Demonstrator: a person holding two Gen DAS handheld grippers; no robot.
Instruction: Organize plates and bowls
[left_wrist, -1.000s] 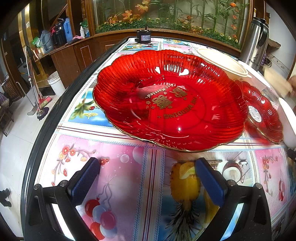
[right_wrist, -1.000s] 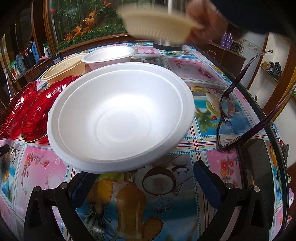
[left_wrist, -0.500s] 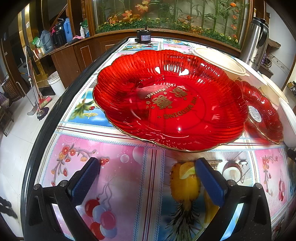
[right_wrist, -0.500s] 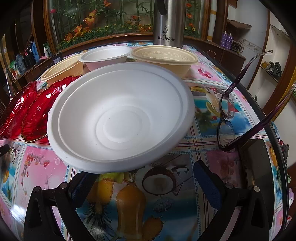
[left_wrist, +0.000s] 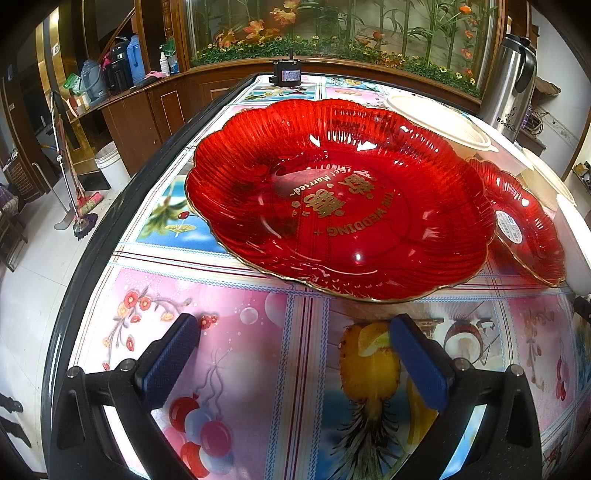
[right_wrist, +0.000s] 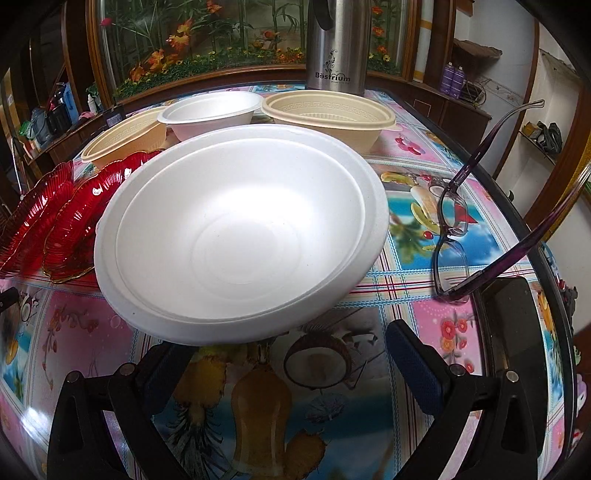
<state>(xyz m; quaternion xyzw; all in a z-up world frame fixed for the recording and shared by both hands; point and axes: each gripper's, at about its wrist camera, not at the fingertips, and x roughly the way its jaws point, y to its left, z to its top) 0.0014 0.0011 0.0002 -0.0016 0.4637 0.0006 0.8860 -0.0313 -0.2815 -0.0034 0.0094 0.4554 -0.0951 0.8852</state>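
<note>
Big red scalloped plate (left_wrist: 340, 199) lies flat on the table (left_wrist: 236, 332), gold "THE WEDDING" / "Get Married" lettering reading upside-down from the left gripper (left_wrist: 295, 354), fingers wide, empty. 2 red plates total; smaller red plate (left_wrist: 517, 225) w/ sticker beside it. Right gripper (right_wrist: 280, 362) wide, empty, just short of large white foam bowl (right_wrist: 240, 229). Behind: small white bowl (right_wrist: 212, 110), 2 beige bowls (right_wrist: 328, 114). "Bästrium" flask (right_wrist: 336, 48). Glasses (right_wrist: 454, 221) at right.

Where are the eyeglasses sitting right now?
In the right wrist view, the eyeglasses rest on the table's right side, just right of the large white bowl and beside a dark flat device near the edge.
</note>
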